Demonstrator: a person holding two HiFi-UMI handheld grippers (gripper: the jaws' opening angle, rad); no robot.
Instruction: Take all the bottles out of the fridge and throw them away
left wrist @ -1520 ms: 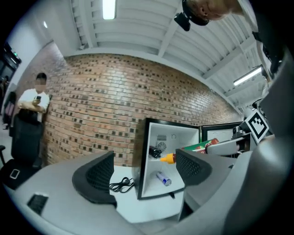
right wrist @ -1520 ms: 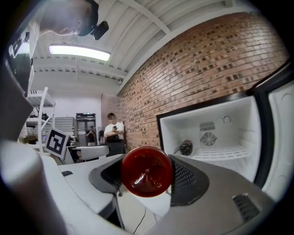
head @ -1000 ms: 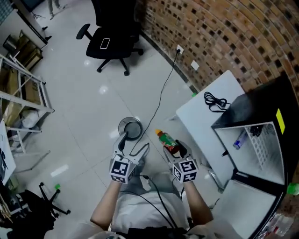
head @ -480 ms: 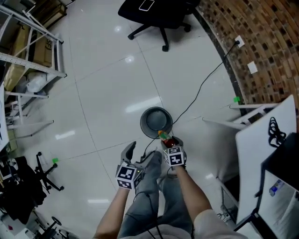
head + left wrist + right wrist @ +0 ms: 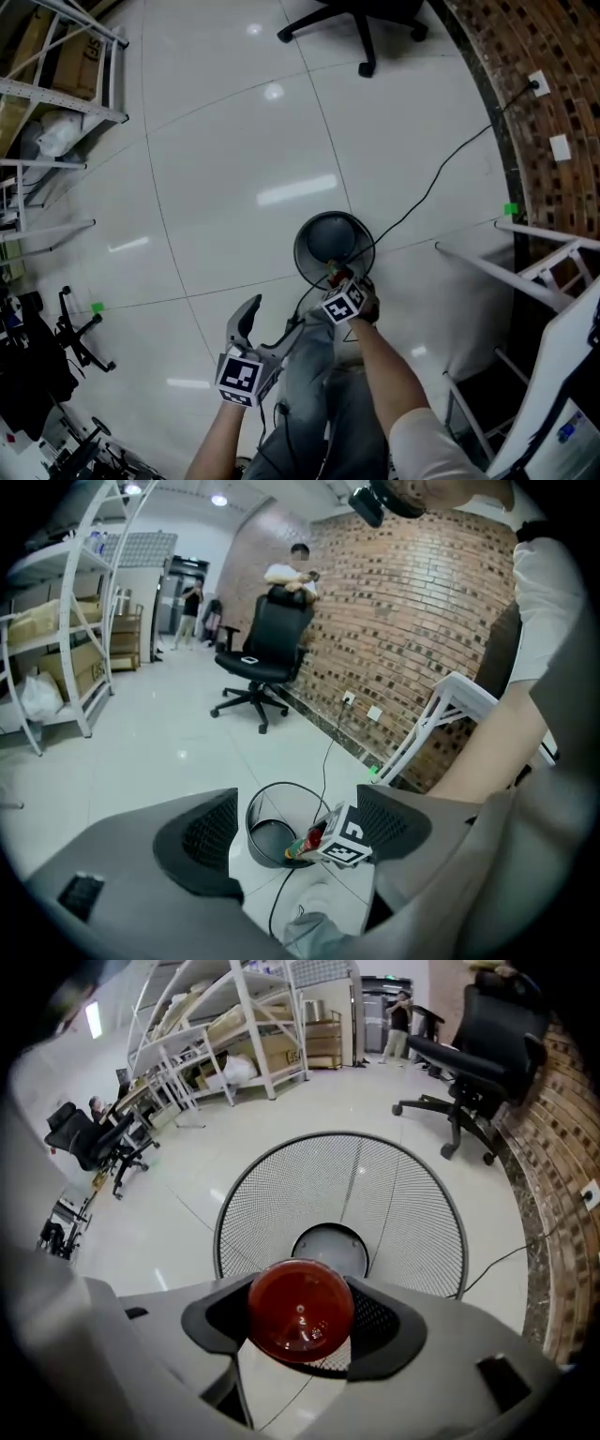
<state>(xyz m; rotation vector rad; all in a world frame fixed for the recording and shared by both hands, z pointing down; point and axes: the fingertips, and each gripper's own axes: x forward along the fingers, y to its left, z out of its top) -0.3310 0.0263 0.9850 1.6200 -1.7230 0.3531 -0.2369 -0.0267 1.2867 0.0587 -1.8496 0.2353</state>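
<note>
A black wire-mesh bin (image 5: 309,236) stands on the white tiled floor. My right gripper (image 5: 339,281) points steeply down at its near rim, shut on a bottle (image 5: 331,273) of red drink with an orange cap. In the right gripper view the bottle's round red bottom (image 5: 300,1309) fills the gap between the jaws, with the bin's mesh (image 5: 281,1185) right below. My left gripper (image 5: 267,323) hangs lower left of the bin, open, with nothing in it. From the left gripper view (image 5: 298,819) the bin (image 5: 265,810), the bottle (image 5: 300,843) and the right gripper's marker cube (image 5: 345,834) all show.
A black cable (image 5: 427,192) runs across the floor to the bin's far side. White table legs (image 5: 511,274) stand at the right, by a brick wall (image 5: 553,84). An office chair (image 5: 364,23) is at the back and metal shelving (image 5: 56,103) at the left. The person's legs (image 5: 319,394) are below the grippers.
Both grippers have come down towards the floor. The right one carried the bottle from beside the fridge table over to the bin's rim and tipped downward. The head view swung from the fridge to the floor.
</note>
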